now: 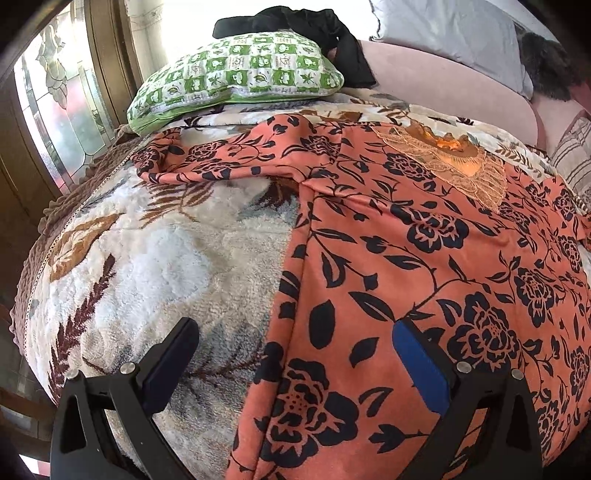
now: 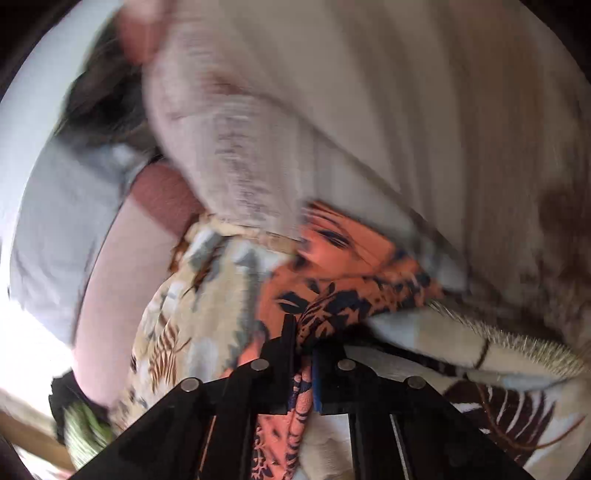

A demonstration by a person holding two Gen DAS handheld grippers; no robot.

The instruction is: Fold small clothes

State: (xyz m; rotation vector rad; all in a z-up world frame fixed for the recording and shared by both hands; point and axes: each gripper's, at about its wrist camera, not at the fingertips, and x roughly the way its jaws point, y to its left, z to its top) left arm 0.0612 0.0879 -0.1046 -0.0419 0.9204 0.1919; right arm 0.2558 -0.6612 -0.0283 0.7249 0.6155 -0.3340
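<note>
I see a fleecy blanket point(image 1: 155, 258) with a cream ground and brown leaf print covering the bed, filling most of the left wrist view. On it lies the orange dress point(image 1: 424, 266), printed with dark flowers, spread flat over the right half; one sleeve reaches left at the far side, and a lace patch point(image 1: 454, 166) sits at its far end. A pale pink bolster point(image 1: 443, 77) runs along the far edge. Far left, a green-and-white checked pillow point(image 1: 240, 77) rests on the blanket, with a black garment point(image 1: 317, 26) bunched behind it.

My left gripper point(image 1: 295, 354) hangs just above the near edge of the dress, jaws wide, nothing between them: one finger is over the blanket, the other over the cloth.

My right gripper point(image 2: 304, 350) is clamped tight on a bunched fold of the dress, cloth trailing between the fingers. This view is blurred; a beige ribbed cushion point(image 2: 277, 110) lies beyond.
</note>
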